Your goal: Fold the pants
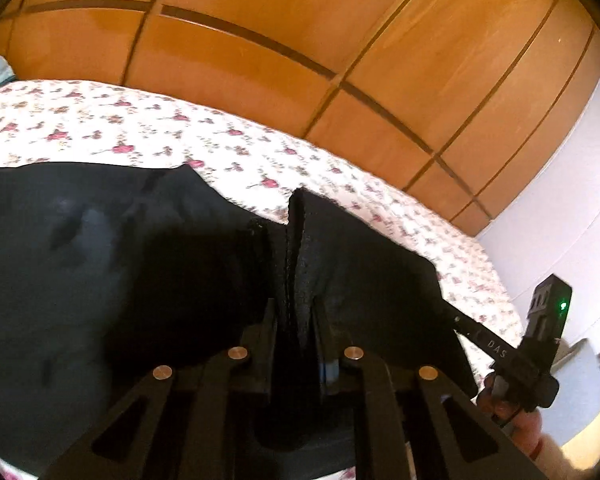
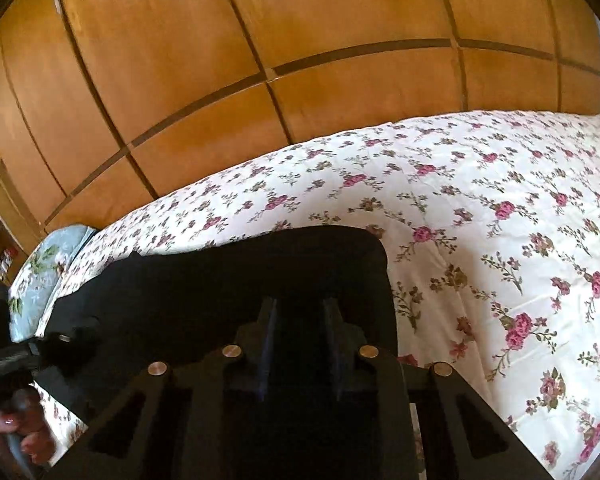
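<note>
Black pants (image 1: 100, 248) lie on a floral bedspread (image 1: 100, 128). In the left wrist view my left gripper (image 1: 296, 308) is shut on a thick bunched edge of the pants, which stands up between the fingers. The right gripper (image 1: 460, 320) shows at the right edge of the cloth, held in a hand. In the right wrist view the pants (image 2: 220, 280) fill the space under my right gripper (image 2: 300, 308). Its fingers (image 2: 268, 316) stand a little apart over the dark cloth; I cannot tell whether cloth is between them.
A wooden wardrobe (image 2: 260, 40) stands behind the bed. A pale blue floral pillow (image 2: 40, 276) lies at the bed's left end. The floral bedspread (image 2: 500, 240) extends right of the pants. A white wall (image 1: 560, 200) is at right.
</note>
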Demonstrator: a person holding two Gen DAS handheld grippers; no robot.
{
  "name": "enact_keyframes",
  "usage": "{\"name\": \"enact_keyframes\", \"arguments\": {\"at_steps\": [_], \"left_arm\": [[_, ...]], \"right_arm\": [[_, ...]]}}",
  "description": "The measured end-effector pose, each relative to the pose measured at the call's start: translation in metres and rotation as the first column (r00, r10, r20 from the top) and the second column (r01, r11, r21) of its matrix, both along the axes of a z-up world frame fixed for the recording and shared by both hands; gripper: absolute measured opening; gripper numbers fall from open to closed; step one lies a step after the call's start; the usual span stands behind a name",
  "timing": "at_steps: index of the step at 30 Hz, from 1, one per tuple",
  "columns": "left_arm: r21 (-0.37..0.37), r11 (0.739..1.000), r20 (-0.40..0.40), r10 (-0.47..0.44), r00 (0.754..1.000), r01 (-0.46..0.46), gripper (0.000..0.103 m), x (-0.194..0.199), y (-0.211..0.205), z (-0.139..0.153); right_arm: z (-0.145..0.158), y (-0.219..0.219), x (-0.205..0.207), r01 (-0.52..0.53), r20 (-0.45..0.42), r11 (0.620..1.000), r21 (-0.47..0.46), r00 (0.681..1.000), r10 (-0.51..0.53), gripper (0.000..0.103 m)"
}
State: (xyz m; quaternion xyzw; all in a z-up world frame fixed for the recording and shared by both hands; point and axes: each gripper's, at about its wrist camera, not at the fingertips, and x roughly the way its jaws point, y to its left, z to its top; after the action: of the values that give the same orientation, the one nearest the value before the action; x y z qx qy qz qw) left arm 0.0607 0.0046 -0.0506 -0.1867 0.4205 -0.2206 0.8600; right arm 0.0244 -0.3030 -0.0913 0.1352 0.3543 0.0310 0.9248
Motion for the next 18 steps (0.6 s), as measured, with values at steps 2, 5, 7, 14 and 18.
{"name": "enact_keyframes", "arguments": {"at_steps": [2,5,7,14,18], "left_arm": [[0.049,0.999,-0.055,0.003,0.998,-0.001,0.014,0.004,-0.003,-0.019],[0.035,0.999,-0.045,0.011,0.999,-0.009,0.02,0.008,0.0,-0.037],[0.042,0.999,-0.032,0.006,0.999,-0.004,0.022,0.008,-0.002,-0.038],[0.058,0.998,0.019,-0.001,1.0,0.0,0.032,-0.01,0.007,-0.036],[0.021,1.0,0.015,0.012,1.0,-0.013,0.036,-0.021,0.01,-0.035]], "right_arm": [[-0.009,0.008,0.002,-0.008,-0.011,0.998,-0.054,1.0,0.008,0.02],[-0.016,0.016,0.0,-0.02,-0.007,0.992,-0.125,1.0,0.02,0.02],[-0.019,0.02,0.0,-0.036,-0.008,0.984,-0.177,0.999,0.035,0.02],[-0.021,-0.001,-0.009,-0.034,0.027,0.999,-0.026,0.999,0.035,0.02],[-0.019,-0.011,-0.035,-0.02,0.038,0.999,0.03,0.999,0.019,0.02]]}}
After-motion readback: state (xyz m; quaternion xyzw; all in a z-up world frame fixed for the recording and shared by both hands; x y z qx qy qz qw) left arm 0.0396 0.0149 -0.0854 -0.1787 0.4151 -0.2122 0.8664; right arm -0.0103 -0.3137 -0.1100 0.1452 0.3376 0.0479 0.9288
